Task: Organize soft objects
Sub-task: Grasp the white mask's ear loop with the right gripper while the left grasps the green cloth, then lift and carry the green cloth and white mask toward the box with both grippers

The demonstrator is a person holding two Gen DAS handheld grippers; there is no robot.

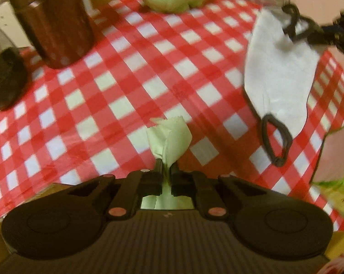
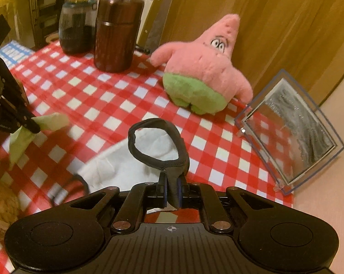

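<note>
My left gripper (image 1: 166, 169) is shut on a small pale green cloth (image 1: 170, 137), which sticks up crumpled between the pads just above the red checked tablecloth (image 1: 126, 80). The right wrist view shows that same gripper (image 2: 29, 123) and cloth (image 2: 51, 119) at the left edge. My right gripper (image 2: 172, 189) is shut on the black ear loop (image 2: 158, 141) of a white face mask (image 2: 131, 166), whose body hangs towards the table. In the left wrist view the mask (image 1: 279, 73) dangles from the right gripper (image 1: 308, 34) at upper right.
A pink and green star plush (image 2: 201, 73) sits at the back of the table. A clear plastic box (image 2: 293, 132) lies on its side at the right edge. A brown canister (image 2: 117, 38) and a dark jar (image 2: 77, 27) stand back left.
</note>
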